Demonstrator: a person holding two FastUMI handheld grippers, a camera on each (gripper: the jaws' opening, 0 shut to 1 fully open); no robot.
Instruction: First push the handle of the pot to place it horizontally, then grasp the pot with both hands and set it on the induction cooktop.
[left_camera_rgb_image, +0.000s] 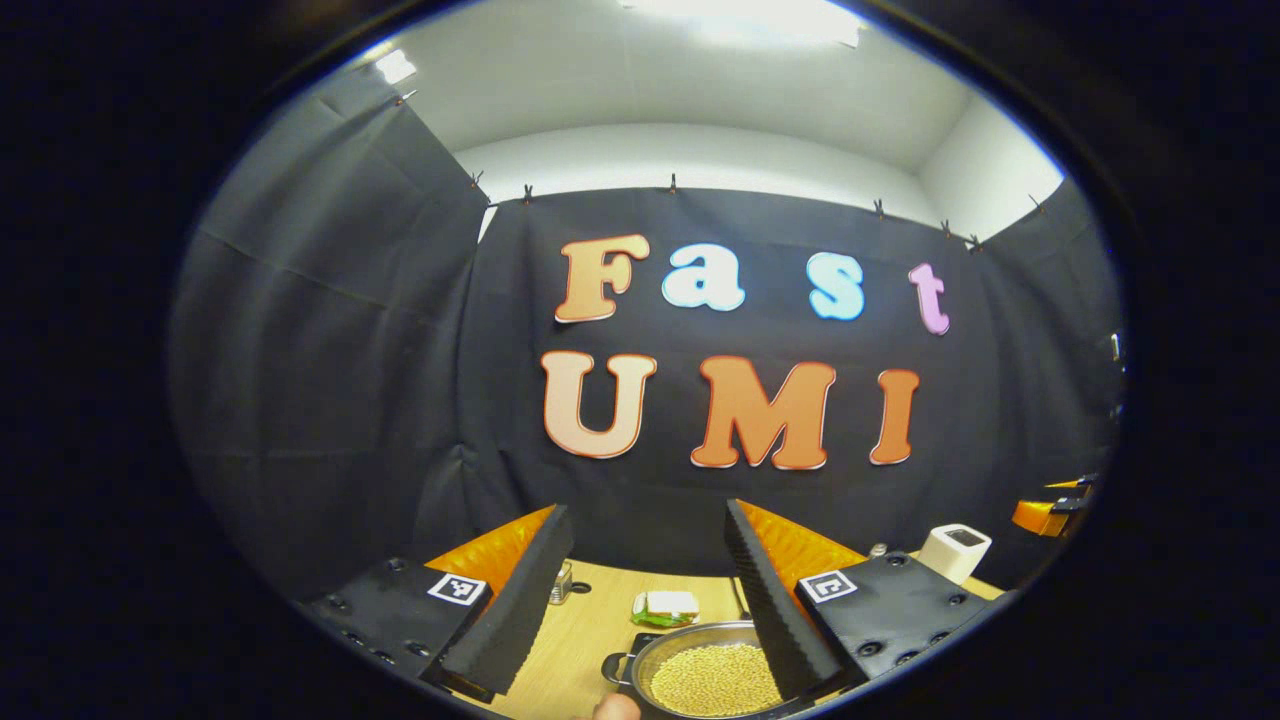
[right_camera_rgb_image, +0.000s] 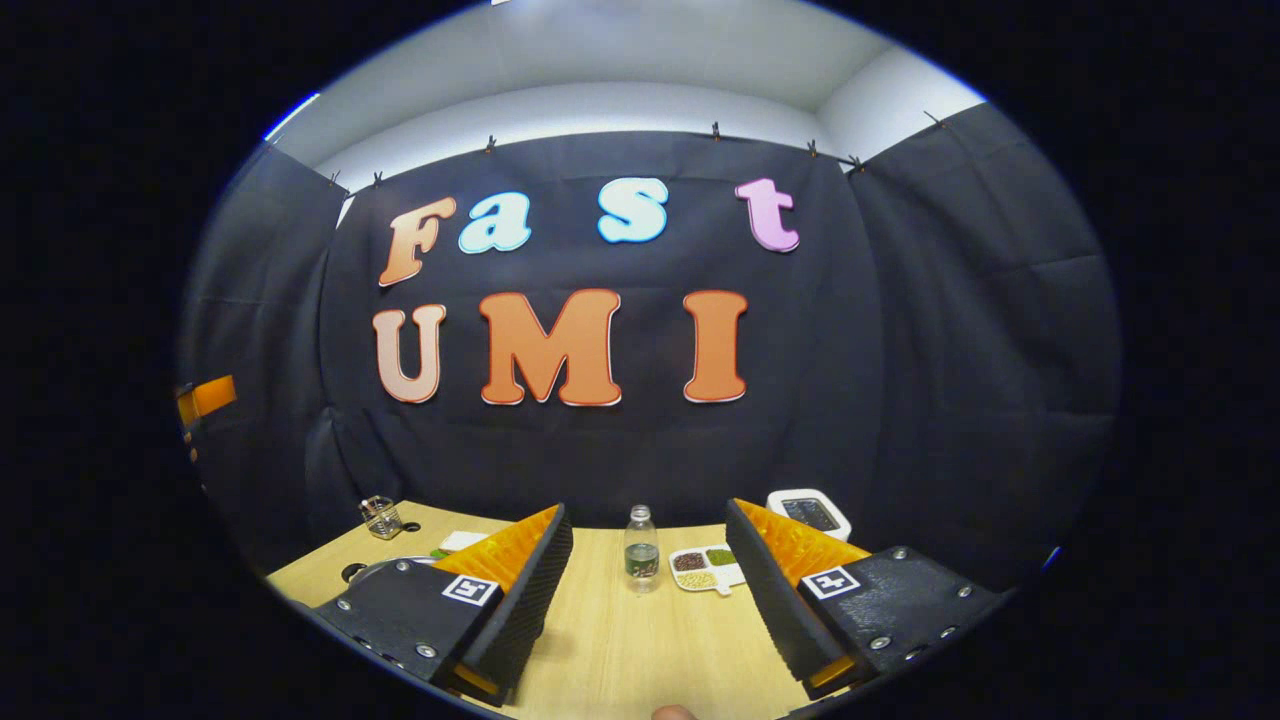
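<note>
My left gripper (left_camera_rgb_image: 648, 590) is spread wide and holds nothing, raised above the pale wooden table (left_camera_rgb_image: 580, 640). Below and between its fingers sits the round steel pot filled with yellow grains (left_camera_rgb_image: 712, 678), one dark side handle (left_camera_rgb_image: 618, 668) pointing left. My right gripper (right_camera_rgb_image: 648, 592) is just as wide apart and empty; past it stand a clear plastic bottle (right_camera_rgb_image: 640, 550) and a white divided tray of grains (right_camera_rgb_image: 703, 568).
</note>
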